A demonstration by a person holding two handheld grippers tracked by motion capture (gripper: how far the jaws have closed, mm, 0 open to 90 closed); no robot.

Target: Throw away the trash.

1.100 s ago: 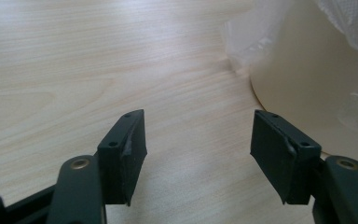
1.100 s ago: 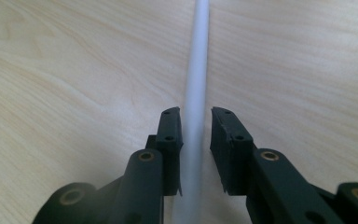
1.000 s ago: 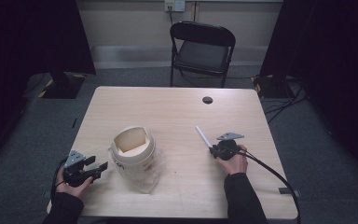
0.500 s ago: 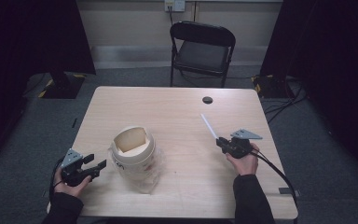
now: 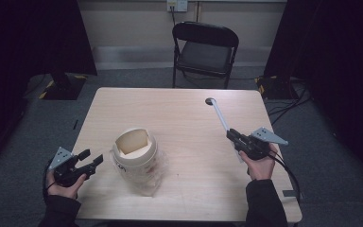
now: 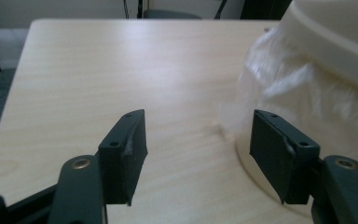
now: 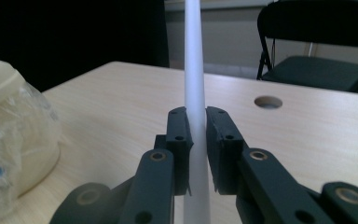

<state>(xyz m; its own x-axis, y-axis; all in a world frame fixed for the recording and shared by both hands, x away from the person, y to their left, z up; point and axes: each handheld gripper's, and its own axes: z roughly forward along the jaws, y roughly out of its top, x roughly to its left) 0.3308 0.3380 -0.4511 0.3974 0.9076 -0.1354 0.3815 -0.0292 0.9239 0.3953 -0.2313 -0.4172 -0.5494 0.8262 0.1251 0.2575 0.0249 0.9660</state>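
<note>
Right of the cream tub (image 5: 134, 153), on the desk (image 5: 179, 113), the right gripper (image 5: 236, 140) clamps its jaws on a white rod (image 5: 220, 116) angled toward the desk's round hole (image 5: 211, 100). Left of the tub, just beside its clear plastic wrap (image 6: 279, 88), the left gripper (image 5: 90, 161) hovers, jaws wide.

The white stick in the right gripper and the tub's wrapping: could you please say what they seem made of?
The white stick looks like matte plastic, smooth and evenly white, though painted wood is possible. The wrapping round the cream tub looks like thin clear plastic film: crinkled, glossy, see-through.
</note>
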